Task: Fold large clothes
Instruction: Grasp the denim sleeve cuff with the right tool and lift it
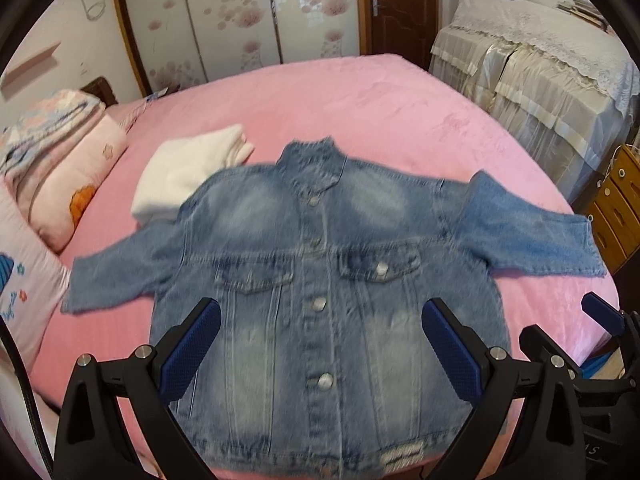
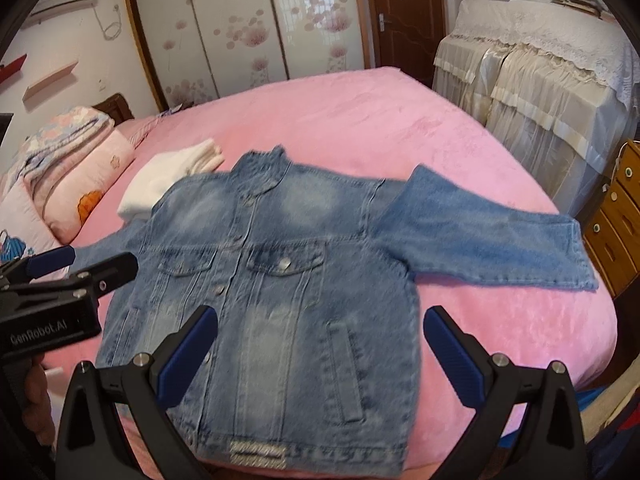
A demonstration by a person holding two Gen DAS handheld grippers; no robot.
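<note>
Hovering with both the left gripper [image 1: 320, 354] and right gripper [image 2: 320, 354] spread wide, empty, above denim jacket [image 1: 316, 288] lying flat, front up, on pink bed [image 1: 380, 108]. Best start, by judgement: pinch each outstretched sleeve near cuff, fold inward across chest, keeping hem square.

The jacket [image 1: 320, 292] is lying flat on the bed [image 1: 380, 104], front up, with its hem at the near edge and its collar pointing toward the far edge. Its sleeves are spreading out toward the left and right edges. A folded cloth [image 1: 188, 172] is lying behind the jacket's left shoulder, partly tucked under it. Pillows [image 1: 68, 184] and a folded blanket [image 1: 44, 128] are stacking up along the bed's left edge. The left claw [image 1: 320, 360] is hovering over the hem, the right claw [image 2: 320, 360] beside it nearer the right edge. A covered cabinet [image 1: 540, 80] is standing beyond the right edge.
</note>
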